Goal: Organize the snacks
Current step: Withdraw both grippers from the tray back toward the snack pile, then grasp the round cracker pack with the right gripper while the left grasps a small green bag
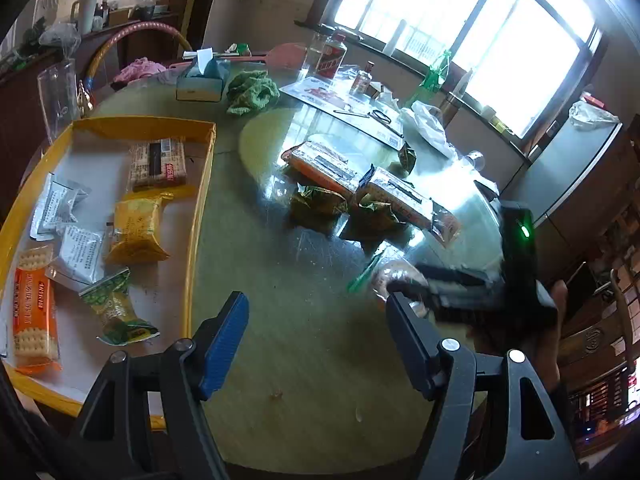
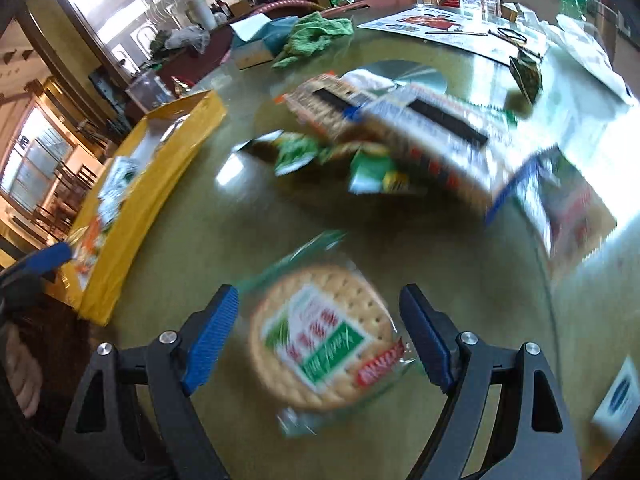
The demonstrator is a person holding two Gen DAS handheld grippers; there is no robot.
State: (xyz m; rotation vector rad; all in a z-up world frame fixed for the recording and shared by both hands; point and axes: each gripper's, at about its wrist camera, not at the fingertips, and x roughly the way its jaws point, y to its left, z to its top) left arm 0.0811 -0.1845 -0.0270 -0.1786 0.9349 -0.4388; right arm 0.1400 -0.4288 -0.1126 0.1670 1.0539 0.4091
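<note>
Round cracker packet (image 2: 324,340) flat on worktop (image 2: 240,240), lower centre of right wrist view, between wide-open pads of right tool (image 2: 320,336), untouched. Left tool (image 1: 316,336) also gaping, empty, over bare worktop beside yellow tray (image 1: 200,184) of snacks.

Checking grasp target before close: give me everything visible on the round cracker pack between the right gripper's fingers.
The round cracker pack is a clear crinkly plastic wrapper over a round, golden, dotted cracker, with a white, green and red label; the print is too blurred to read. It lies flat on the glossy table, label up, apart from the snack pile behind it. It sits between the open fingers of the right gripper; neither blue pad visibly presses it. From the left wrist view it is mostly hidden behind the right gripper.
</note>
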